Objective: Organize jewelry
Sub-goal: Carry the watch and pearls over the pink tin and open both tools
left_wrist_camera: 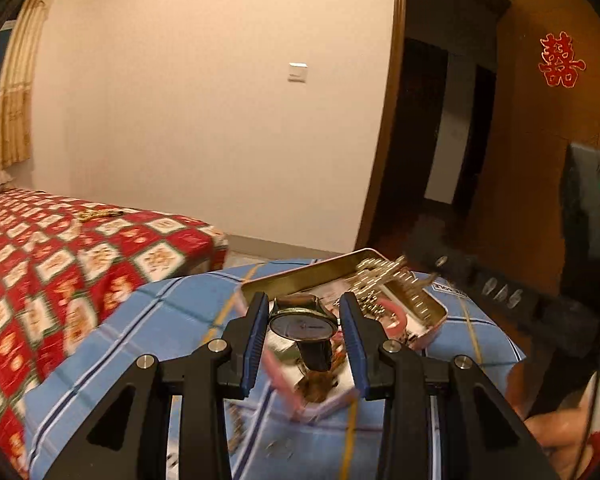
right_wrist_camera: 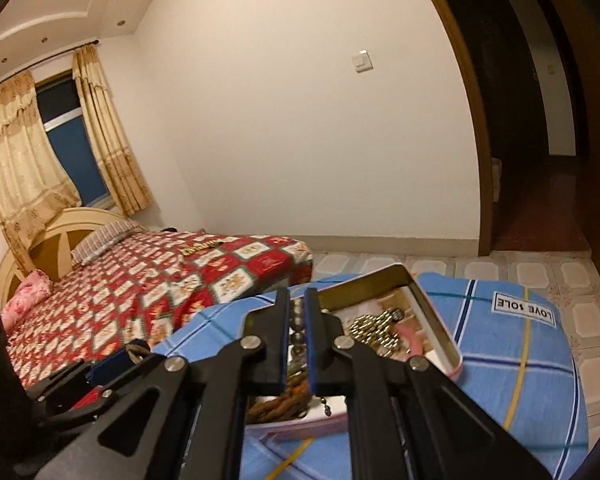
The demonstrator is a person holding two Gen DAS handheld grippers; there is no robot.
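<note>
Left gripper (left_wrist_camera: 303, 322) is clamping a wristwatch (left_wrist_camera: 303, 326) by the sides of its round case, dial up toward the camera, dark strap hanging loose below; gripping the rigid case rather than the floppy strap is likely what is keeping it from swinging. The watch is hanging in the air over the open metal tin (left_wrist_camera: 432, 312), which is sitting on a blue plaid cloth (left_wrist_camera: 172, 312). Right gripper (right_wrist_camera: 298, 330) is pinching together on a string of dark round beads (right_wrist_camera: 299, 326), the strand running down between the pads toward the tin (right_wrist_camera: 440, 320). Inside the tin a silvery chain (right_wrist_camera: 374, 330), something pink and a brown twisted cord (right_wrist_camera: 284, 404) are lying heaped together. Judging by this, both pieces are being taken out of the jumble for sorting; the tangle could drag neighbours along. A bed with a red patterned cover (left_wrist_camera: 60, 264) is standing beyond.
</note>
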